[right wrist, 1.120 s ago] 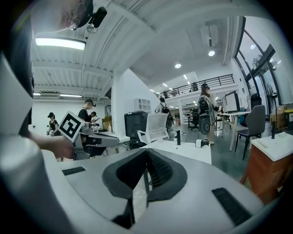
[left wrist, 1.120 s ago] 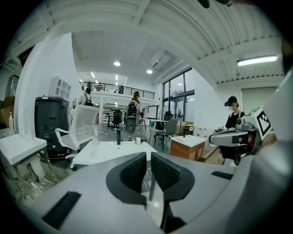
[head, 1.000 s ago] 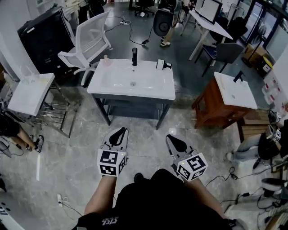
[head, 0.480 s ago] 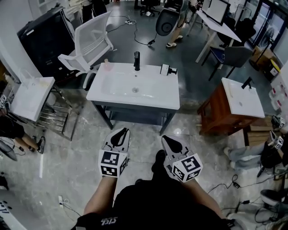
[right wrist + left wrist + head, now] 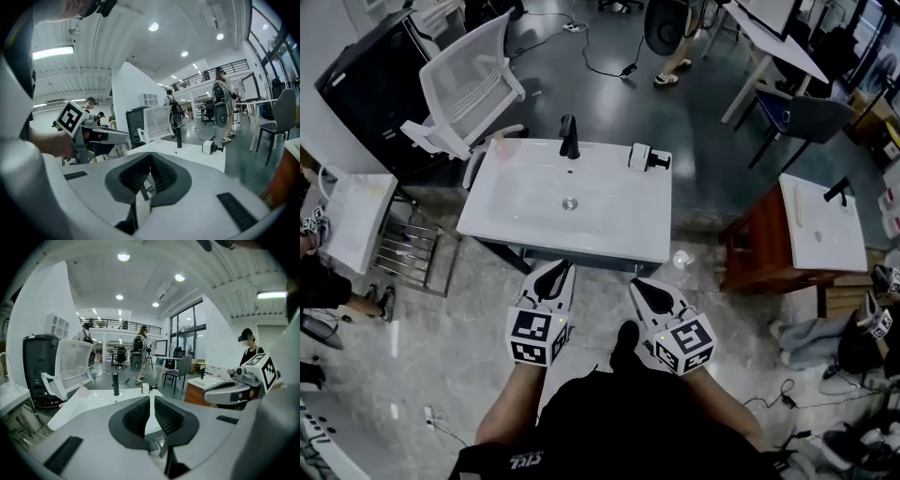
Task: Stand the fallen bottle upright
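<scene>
— What changed in the head view?
— The sink is closer than before. The left gripper and right gripper now reach its near edge. Both are clenched and hold nothing.
— Where is the bottle?
— The bottle lies on its side at the sink's far right corner, right of the tap. It runs left to right, black cap pointing right.
— The left gripper view?
— Jaws together, empty. The bottle is far ahead.
— The right gripper view?
— Jaws together too. The bottle lies far off, to the right.
</scene>
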`<state>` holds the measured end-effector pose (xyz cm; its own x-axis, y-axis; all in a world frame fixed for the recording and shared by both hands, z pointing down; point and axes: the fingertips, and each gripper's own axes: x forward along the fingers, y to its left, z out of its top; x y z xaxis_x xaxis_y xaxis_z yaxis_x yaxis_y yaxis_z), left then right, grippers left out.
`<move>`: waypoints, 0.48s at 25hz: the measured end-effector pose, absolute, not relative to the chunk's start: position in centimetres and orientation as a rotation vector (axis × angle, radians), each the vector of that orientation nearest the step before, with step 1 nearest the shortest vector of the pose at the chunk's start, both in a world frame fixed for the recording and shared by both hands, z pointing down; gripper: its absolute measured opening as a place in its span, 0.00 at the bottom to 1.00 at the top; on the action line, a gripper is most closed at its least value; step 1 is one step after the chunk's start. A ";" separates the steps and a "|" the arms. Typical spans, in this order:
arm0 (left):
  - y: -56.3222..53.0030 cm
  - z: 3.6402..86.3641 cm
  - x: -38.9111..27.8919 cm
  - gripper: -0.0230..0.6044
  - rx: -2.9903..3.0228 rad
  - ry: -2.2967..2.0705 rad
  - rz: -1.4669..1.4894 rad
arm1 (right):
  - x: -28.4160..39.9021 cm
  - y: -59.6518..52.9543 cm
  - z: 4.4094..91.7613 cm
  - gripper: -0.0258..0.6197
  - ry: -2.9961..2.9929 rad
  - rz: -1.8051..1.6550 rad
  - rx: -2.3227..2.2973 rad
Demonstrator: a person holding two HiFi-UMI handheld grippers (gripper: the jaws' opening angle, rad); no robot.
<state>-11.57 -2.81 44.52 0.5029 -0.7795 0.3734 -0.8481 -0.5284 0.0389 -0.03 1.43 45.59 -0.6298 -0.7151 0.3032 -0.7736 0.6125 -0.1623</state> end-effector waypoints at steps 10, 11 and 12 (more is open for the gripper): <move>-11.2 43.9 -5.6 0.11 2.511 -1.409 0.500 | 5.8 -8.1 45.1 0.06 -2.652 0.417 1.175; -11.7 43.8 -5.3 0.11 2.511 -1.413 0.498 | 6.0 -8.7 45.1 0.06 -2.652 0.412 1.169; -12.2 43.7 -5.1 0.11 2.512 -1.414 0.499 | 6.1 -9.3 45.1 0.06 -2.652 0.411 1.164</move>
